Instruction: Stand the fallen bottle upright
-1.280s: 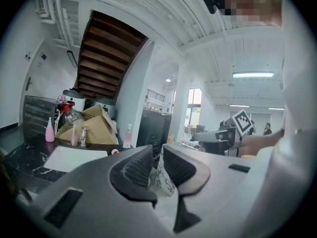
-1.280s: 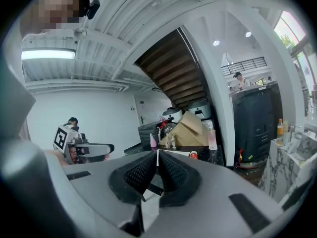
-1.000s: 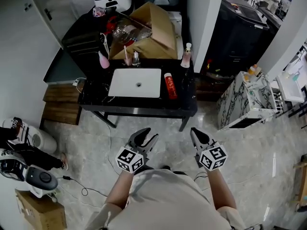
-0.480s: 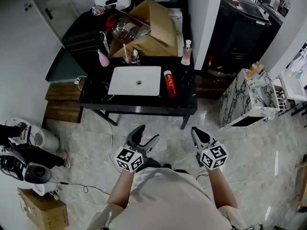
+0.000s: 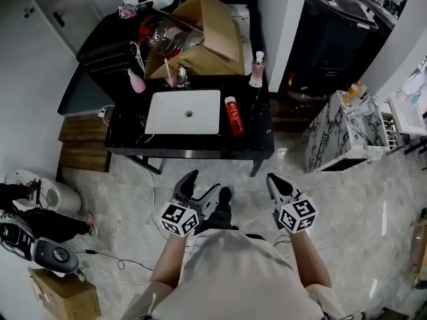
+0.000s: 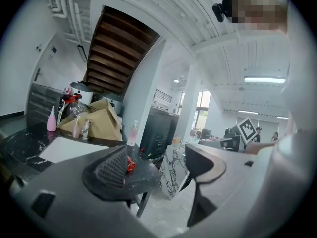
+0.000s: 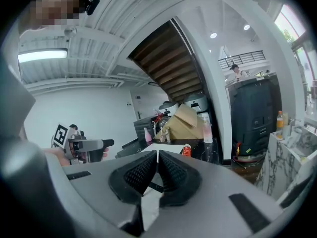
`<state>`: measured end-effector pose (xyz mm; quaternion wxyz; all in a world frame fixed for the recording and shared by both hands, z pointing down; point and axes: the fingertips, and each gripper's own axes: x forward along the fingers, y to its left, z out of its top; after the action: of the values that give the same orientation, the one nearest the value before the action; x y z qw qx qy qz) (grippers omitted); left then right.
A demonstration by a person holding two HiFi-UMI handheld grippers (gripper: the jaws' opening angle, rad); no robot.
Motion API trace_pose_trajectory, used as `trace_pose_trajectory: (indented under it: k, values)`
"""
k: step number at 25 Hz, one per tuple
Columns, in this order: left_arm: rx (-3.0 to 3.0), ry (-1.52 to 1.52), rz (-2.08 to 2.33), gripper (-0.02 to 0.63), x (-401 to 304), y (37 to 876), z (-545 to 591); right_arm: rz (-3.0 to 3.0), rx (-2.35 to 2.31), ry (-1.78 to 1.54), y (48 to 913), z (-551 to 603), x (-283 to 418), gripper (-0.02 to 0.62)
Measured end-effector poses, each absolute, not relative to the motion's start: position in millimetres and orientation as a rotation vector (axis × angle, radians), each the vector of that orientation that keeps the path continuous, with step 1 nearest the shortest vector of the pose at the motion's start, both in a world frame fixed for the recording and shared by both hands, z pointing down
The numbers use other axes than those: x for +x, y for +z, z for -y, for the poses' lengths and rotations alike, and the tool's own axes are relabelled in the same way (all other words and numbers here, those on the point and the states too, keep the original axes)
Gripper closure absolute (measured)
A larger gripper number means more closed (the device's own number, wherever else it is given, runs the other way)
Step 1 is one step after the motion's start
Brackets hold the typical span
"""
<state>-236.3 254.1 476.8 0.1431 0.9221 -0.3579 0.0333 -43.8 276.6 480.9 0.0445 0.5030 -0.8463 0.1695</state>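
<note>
The red bottle (image 5: pixel 233 117) lies on its side on the black marbled surface (image 5: pixel 257 142), just right of the white basin (image 5: pixel 183 112), with its pale cap toward the far edge. There is print on its label, but it is too small to read. The only other markings I can see are the black-and-white square markers on the cubes of the tongs, and they carry no letters. The left tongs (image 5: pixel 202 183) stand wide apart with nothing between them, and they have just been opening. The right tongs (image 5: pixel 275 181) are pressed together on nothing. Both hang over the floor on the near side of the surface, well apart from the bottle. Compared with a moment ago, the person has stepped a little closer to the surface. A dark shoe (image 5: pixel 223 199) now shows between the two tongs, and the left pair gapes wider than before.
</note>
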Motion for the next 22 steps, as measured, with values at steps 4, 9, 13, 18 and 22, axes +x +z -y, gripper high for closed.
trace_pose_trajectory:
  k: [4,9,13,18,22]
  values:
    - [2.667,0.085,1.011,0.249,-230,478,-220,2.561,1.552,0.517,484,-248,-37,0.560]
    - [2.692,0.107,0.992,0.249,-222,479,-165,2.551,1.562,0.511,483,-197,-34,0.560]
    - [2.693,0.122,0.970,0.249,-221,482,-116,2.533,1.567,0.524,486,-154,-34,0.560]
    - [2.720,0.157,0.920,0.249,-212,484,-57,2.500,1.613,0.540,488,-101,-27,0.560]
    - [2.723,0.167,0.877,0.249,-206,491,-16,2.471,1.629,0.539,491,-68,-25,0.560]
